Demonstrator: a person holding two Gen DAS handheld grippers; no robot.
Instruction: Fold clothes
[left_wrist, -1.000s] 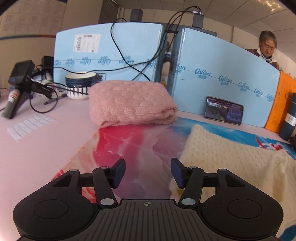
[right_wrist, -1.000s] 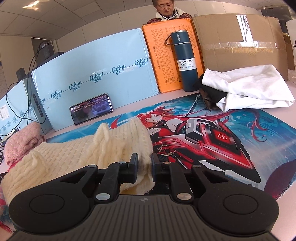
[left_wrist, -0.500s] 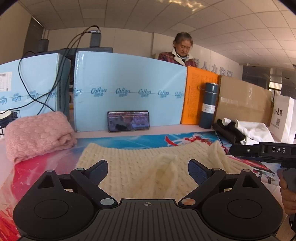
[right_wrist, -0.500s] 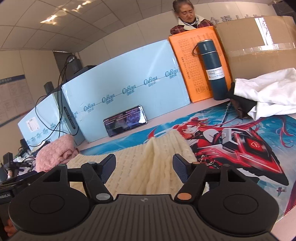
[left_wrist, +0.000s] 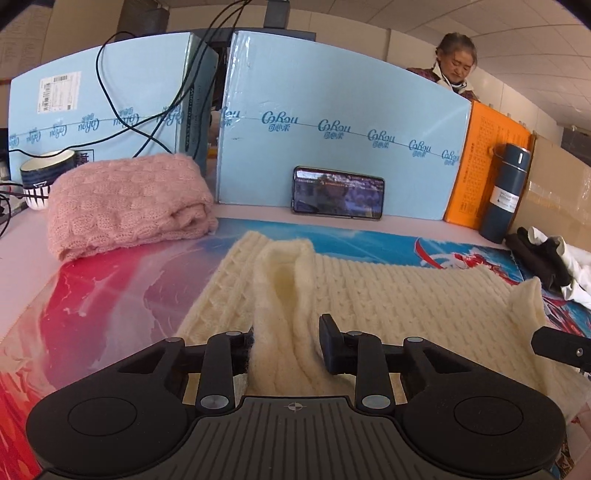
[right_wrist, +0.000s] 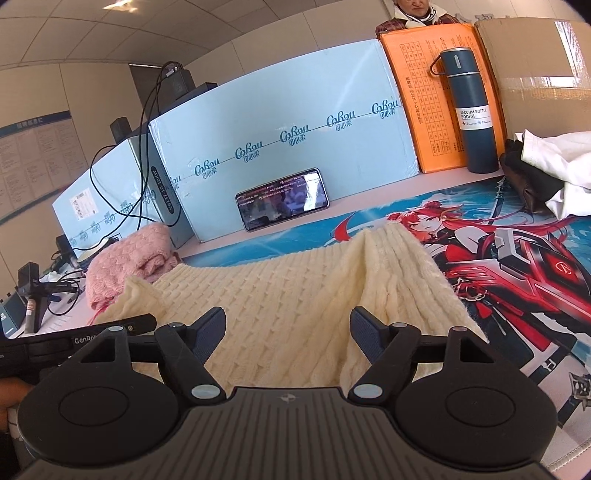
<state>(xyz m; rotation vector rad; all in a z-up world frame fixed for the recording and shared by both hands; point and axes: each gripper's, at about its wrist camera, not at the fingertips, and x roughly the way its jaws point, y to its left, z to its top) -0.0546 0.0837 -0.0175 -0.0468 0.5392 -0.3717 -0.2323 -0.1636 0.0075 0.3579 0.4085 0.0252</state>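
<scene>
Left wrist view: the left gripper (left_wrist: 286, 343) has just been closing, pinching a raised fold of the soft, floppy cream sweater (left_wrist: 388, 295) on the worktop (left_wrist: 22, 266); the right gripper (right_wrist: 287, 332) has just been opening, spread over it; grab thick edges.

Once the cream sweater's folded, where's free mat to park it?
Bare mat left of the cream sweater, in front of the pink sweater; also between its right edge and the white clothes. Crowded: back row, with phone and bottle.

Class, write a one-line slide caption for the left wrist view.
Left gripper, fingers just closing, bunches a ridge of cream cable-knit sweater on the printed desk mat; folded pink knit behind.
</scene>
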